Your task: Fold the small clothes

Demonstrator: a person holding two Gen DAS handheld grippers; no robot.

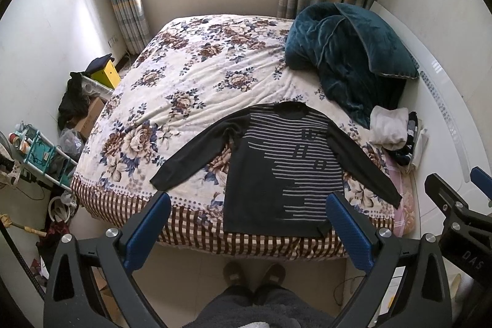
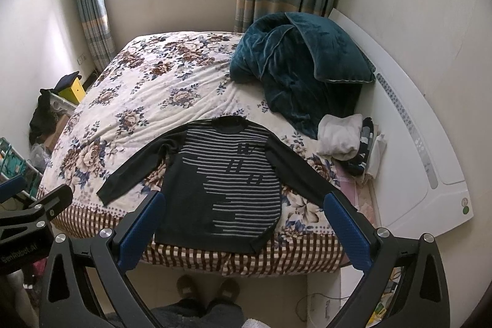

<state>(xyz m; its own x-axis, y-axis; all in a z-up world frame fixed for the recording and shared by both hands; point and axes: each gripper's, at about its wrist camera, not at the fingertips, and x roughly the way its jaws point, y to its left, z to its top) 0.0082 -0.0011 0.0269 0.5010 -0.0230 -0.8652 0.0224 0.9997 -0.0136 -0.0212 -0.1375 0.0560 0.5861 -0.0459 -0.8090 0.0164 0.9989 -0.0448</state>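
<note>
A dark long-sleeved sweater with grey stripes (image 1: 286, 171) lies flat, front up, sleeves spread, at the near edge of the floral bed (image 1: 190, 76). It also shows in the right wrist view (image 2: 227, 186). My left gripper (image 1: 247, 205) is open and empty, held above the floor in front of the bed, its blue fingers (image 1: 147, 229) framing the sweater's hem. My right gripper (image 2: 243, 205) is open and empty too, held just to the right of the left one, short of the sweater.
A teal blanket (image 1: 344, 57) is heaped at the bed's far right. A small pile of folded clothes (image 1: 390, 128) lies by the white headboard (image 1: 442, 112). Boxes, a rack and clutter (image 1: 46, 149) stand left of the bed. The person's slippered feet (image 1: 255, 272) are on the floor below.
</note>
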